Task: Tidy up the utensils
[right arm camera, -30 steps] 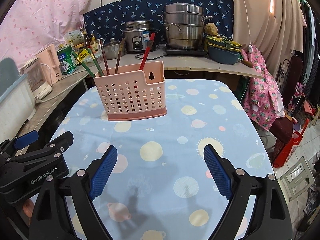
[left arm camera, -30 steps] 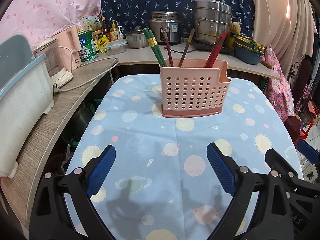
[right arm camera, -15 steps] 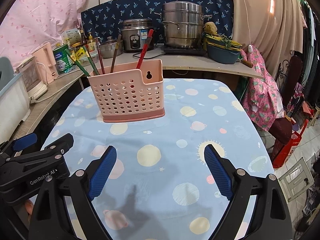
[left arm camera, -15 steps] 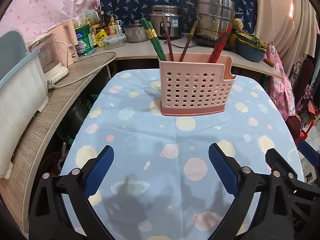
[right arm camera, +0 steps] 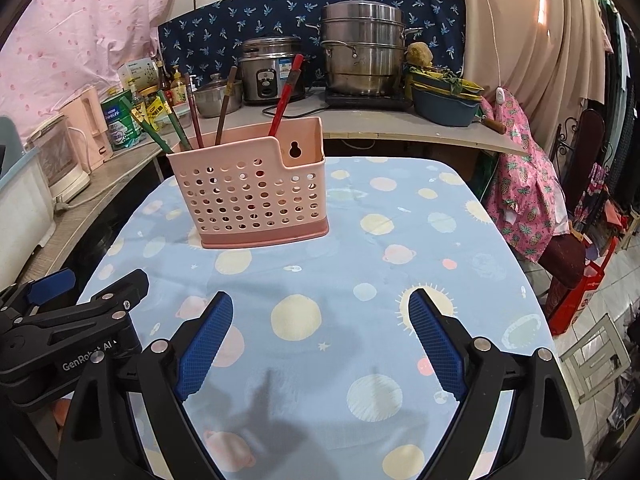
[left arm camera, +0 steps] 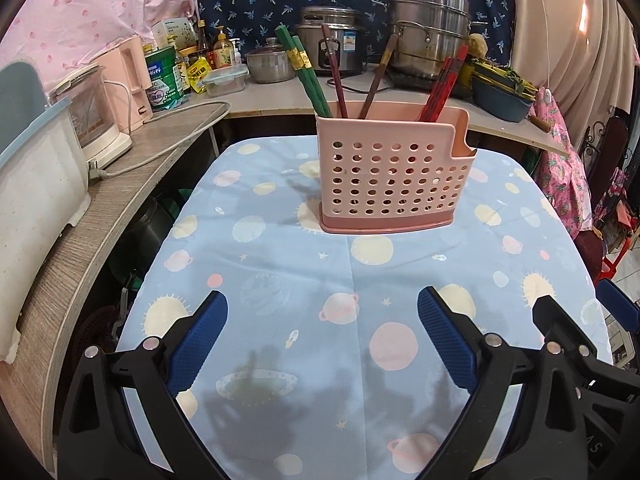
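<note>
A pink perforated utensil holder (left arm camera: 390,178) stands upright on the table with the blue planet-print cloth (left arm camera: 304,280). It holds green chopsticks (left arm camera: 304,72), dark brown chopsticks (left arm camera: 334,76) and red chopsticks (left arm camera: 442,84), all leaning. The holder also shows in the right wrist view (right arm camera: 254,196). My left gripper (left arm camera: 322,340) is open and empty, low over the cloth in front of the holder. My right gripper (right arm camera: 320,338) is open and empty, to the right of the left one (right arm camera: 72,320).
A counter behind the table carries a rice cooker (left arm camera: 332,46), a steel steamer pot (left arm camera: 428,34), bottles and tins. A wooden side shelf (left arm camera: 80,240) at left carries a white appliance (left arm camera: 96,116) with a cord. A chair with pink clothes (right arm camera: 524,184) stands at right.
Both grippers have moved a little closer to the holder, which now looks larger in both views. Both stay open and empty.
</note>
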A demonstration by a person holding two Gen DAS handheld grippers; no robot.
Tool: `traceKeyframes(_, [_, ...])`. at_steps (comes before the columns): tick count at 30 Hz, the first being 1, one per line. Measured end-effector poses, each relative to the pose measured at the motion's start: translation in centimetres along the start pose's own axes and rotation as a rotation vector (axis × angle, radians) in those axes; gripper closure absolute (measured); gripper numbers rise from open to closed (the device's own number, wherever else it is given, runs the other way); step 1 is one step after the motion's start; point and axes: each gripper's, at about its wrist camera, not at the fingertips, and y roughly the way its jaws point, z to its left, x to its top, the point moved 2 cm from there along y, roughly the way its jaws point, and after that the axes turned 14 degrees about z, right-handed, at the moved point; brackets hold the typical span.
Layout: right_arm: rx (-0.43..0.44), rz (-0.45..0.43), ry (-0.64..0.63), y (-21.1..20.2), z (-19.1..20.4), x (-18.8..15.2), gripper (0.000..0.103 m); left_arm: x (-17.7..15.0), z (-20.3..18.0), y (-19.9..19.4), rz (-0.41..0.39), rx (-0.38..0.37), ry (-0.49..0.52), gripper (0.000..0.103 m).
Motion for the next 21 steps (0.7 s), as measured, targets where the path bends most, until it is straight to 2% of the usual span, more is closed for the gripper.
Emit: traceKeyframes(21, [-0.004,-0.013,0.001,0.7,0.1,1.0,0.017,1.1,0.2,0.2,-0.025,0.027,0.005,0.011])
